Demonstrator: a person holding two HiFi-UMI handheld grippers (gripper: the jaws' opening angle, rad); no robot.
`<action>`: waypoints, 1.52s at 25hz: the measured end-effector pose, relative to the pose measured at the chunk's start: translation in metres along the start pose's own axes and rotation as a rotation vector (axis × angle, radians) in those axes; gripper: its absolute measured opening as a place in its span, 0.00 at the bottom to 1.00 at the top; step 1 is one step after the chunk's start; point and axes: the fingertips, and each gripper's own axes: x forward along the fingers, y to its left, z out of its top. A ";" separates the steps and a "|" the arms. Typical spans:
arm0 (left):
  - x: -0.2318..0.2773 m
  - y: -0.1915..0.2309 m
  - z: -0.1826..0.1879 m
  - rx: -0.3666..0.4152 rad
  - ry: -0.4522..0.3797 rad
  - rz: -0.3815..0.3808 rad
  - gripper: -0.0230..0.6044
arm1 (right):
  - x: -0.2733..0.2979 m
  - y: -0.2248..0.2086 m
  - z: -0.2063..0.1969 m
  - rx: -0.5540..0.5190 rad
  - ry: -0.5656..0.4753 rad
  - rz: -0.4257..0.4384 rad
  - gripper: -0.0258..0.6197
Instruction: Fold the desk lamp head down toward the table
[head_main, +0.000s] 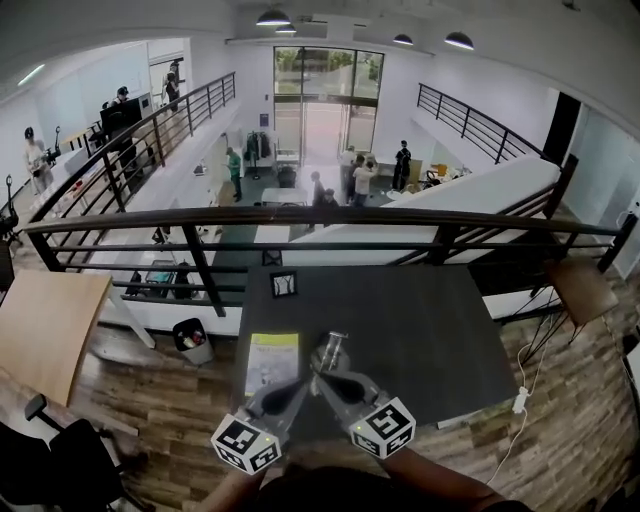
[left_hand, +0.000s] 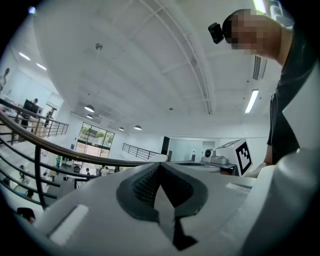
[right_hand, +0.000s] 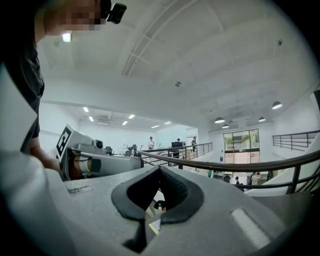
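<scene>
Where tools (head_main: 313, 374) converge, desk lamp (head_main: 331, 349) just beyond

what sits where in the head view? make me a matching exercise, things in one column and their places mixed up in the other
Things:
1 yellow sheet
2 black bin
3 marker card
4 white plug

Places:
A on the floor, left of the dark table
B upright at the dark table's far edge
C flat on the dark table's left part
D on a cable, off the dark table's right side

Pairs: 1-C, 2-A, 3-B, 4-D
</scene>
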 end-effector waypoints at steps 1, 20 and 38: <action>-0.001 -0.007 0.001 0.000 -0.005 0.021 0.04 | -0.006 0.003 0.000 -0.003 0.002 0.022 0.04; -0.011 -0.175 -0.037 0.027 -0.024 0.242 0.04 | -0.176 0.032 -0.013 0.003 -0.030 0.225 0.04; -0.042 -0.212 -0.052 0.028 -0.012 0.287 0.04 | -0.207 0.069 -0.004 -0.022 -0.070 0.275 0.04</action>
